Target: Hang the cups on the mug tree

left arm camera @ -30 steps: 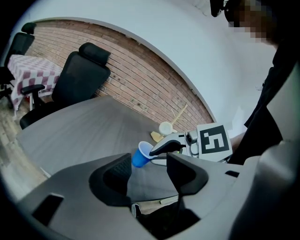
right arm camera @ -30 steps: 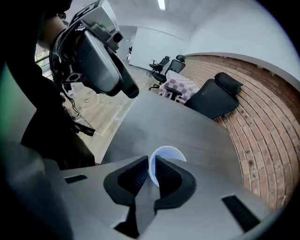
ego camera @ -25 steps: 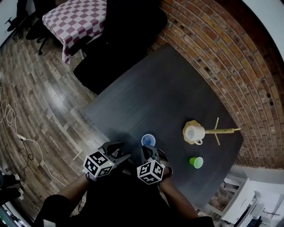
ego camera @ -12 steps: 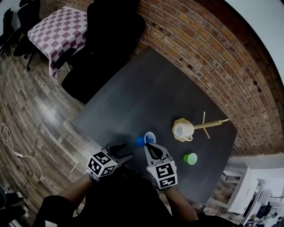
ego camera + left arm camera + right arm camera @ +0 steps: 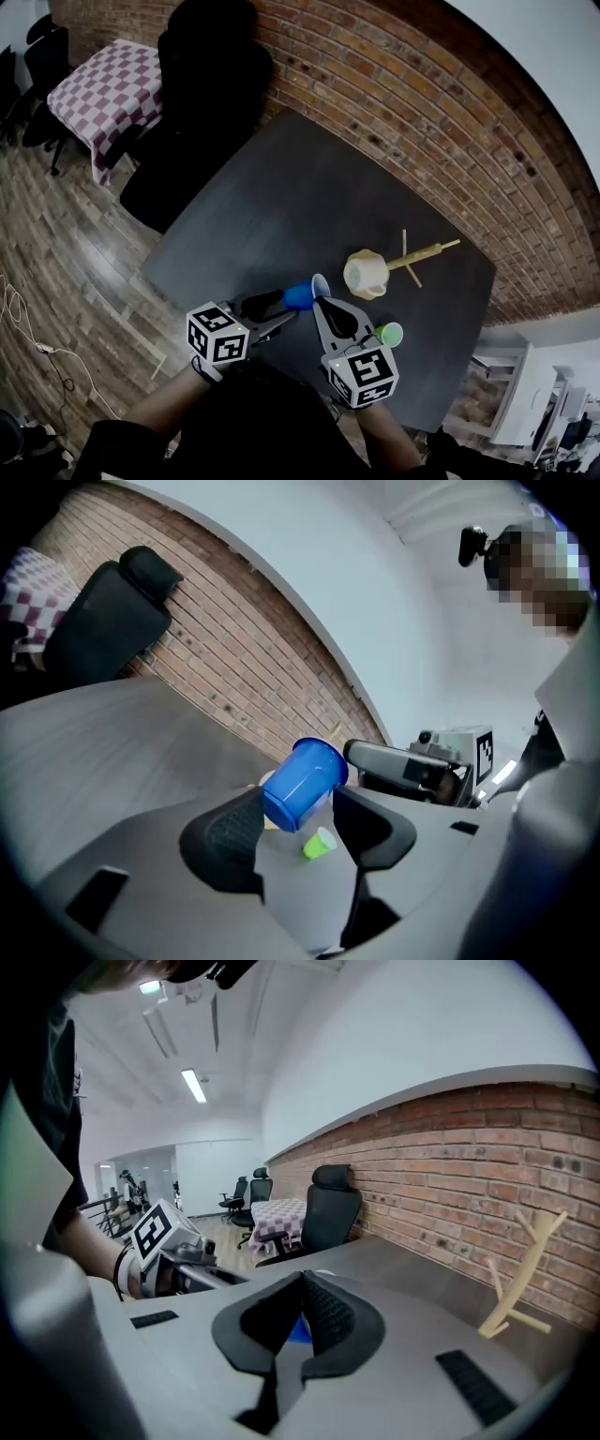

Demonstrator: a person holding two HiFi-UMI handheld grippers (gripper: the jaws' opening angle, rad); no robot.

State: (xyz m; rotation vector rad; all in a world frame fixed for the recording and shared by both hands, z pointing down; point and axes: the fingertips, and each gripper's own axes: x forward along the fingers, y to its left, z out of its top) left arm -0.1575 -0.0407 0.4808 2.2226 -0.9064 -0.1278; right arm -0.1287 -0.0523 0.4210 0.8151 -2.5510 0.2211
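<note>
A blue cup [image 5: 301, 294] hangs tipped on its side above the dark table [image 5: 281, 197]. My right gripper [image 5: 324, 305] is shut on its rim, and in the right gripper view only a blue sliver of the cup [image 5: 298, 1330] shows behind the shut jaws. My left gripper [image 5: 277, 311] is open, and the cup's base [image 5: 300, 786] lies between its spread jaws; I cannot tell whether a pad touches it. The wooden mug tree [image 5: 419, 255] stands near the brick wall with a cream mug [image 5: 366, 274] at its foot. A green cup [image 5: 389, 334] sits on the table beside my right gripper.
The brick wall [image 5: 422, 122] runs along the table's far side. A black office chair [image 5: 192, 112] stands at the table's left corner, and a checkered table [image 5: 98, 94] lies beyond it. The table's near edge borders wooden floor [image 5: 75, 253].
The blue cup has left the table and tipped sideways in my right gripper, which rose and rolled. My left gripper came up and in until the cup's base lay between its jaws.
</note>
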